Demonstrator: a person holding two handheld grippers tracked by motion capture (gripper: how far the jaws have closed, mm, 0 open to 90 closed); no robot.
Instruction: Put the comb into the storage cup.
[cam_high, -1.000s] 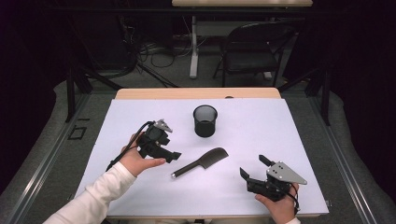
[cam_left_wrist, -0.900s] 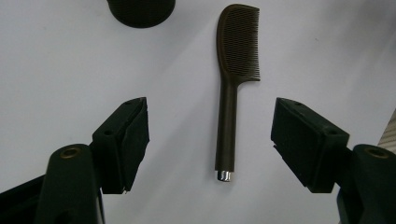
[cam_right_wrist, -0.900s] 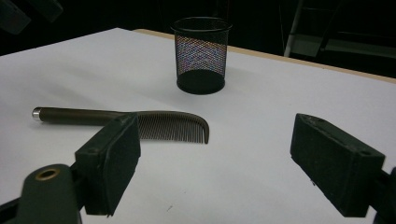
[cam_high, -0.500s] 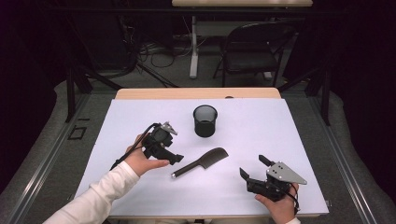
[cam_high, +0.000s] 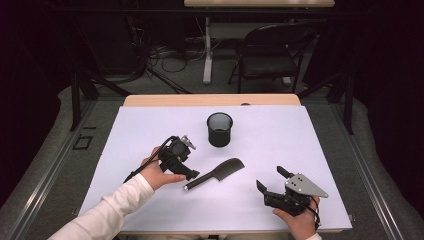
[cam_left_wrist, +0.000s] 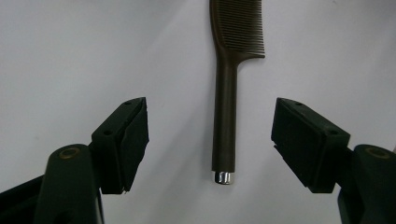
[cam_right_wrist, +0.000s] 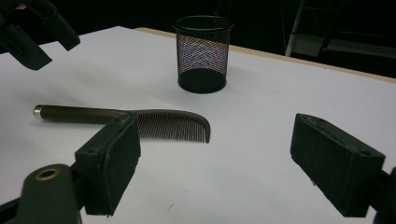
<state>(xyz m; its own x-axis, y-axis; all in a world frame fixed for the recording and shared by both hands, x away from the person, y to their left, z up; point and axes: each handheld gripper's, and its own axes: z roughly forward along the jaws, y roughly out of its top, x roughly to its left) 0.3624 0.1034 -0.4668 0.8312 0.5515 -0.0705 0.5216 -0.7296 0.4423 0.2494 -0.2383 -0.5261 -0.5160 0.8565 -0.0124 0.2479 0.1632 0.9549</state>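
A white-covered bench (cam_high: 300, 145) with a bare wooden strip along its far edge carried two things. A dark brown plastic comb with a long round handle and a small silver end cap (cam_high: 216, 173) lay flat near the middle, handle end toward the near left, toothed end toward the far right. Just beyond it, a little farther back, a black wire-mesh cup (cam_high: 220, 129) stood upright, apart from the comb.

The left tool (cam_high: 189, 174), held in a hand in a white sleeve (cam_high: 157, 172), hung over the handle end of the comb. In the left gripper view its two black jaws stood wide apart on either side of the handle (cam_left_wrist: 225, 126), not touching it, with the silver cap between them.

The right tool (cam_high: 271, 180), with a grey three-cornered plate on top, sat at the near right of the bench in the other hand (cam_high: 295, 220), well apart from the comb. Its jaws were also spread, holding nothing. From the right gripper view the comb (cam_right_wrist: 140, 120) lay crosswise ahead, the mesh cup (cam_right_wrist: 202, 54) behind it.

Beyond the bench a dark folding chair (cam_high: 270, 52) stood on the floor.
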